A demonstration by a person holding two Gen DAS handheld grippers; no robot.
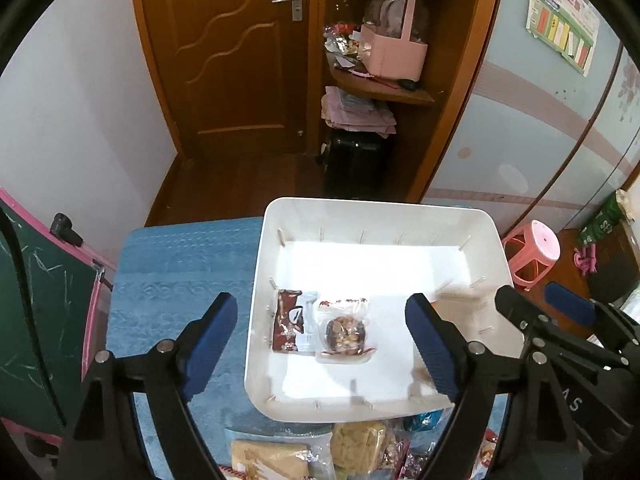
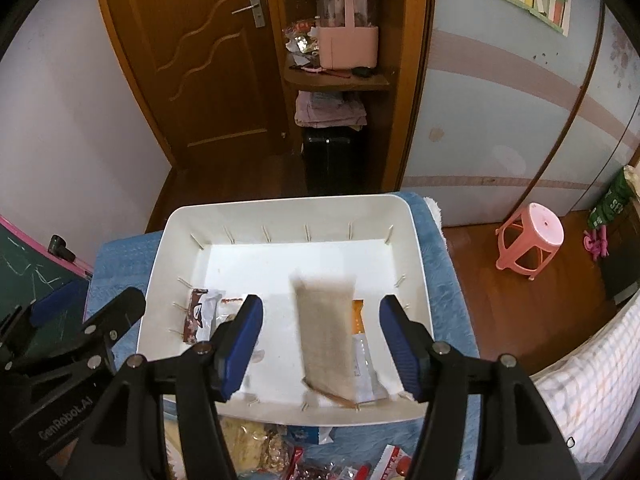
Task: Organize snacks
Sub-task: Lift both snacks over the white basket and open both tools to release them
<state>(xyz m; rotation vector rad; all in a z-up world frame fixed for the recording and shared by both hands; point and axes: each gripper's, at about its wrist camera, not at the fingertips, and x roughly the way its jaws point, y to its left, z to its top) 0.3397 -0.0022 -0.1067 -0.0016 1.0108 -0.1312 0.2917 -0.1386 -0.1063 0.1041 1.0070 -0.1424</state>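
A white tray (image 1: 264, 248) stands on a blue cloth; it also shows in the right wrist view (image 2: 420, 248). In its left part lie a brown-and-white snack packet (image 1: 290, 322) and a clear packet with a round brown cake (image 1: 346, 334). In the right wrist view a blurred tan packet (image 2: 326, 336) is between my fingers over the tray's right part, beside an orange-and-white packet (image 2: 362, 356). My right gripper (image 2: 320, 346) is open above the tray. My left gripper (image 1: 320, 342) is open and empty over the tray's left edge. Several loose snack packets (image 1: 356, 446) lie in front of the tray.
A pink stool (image 2: 532, 240) stands on the wooden floor to the right. A wooden door (image 1: 236, 56) and shelves with a pink basket (image 1: 394, 50) are behind. A green chalkboard (image 1: 36, 312) leans at the left. A checked bedcover (image 2: 592, 384) is at the right.
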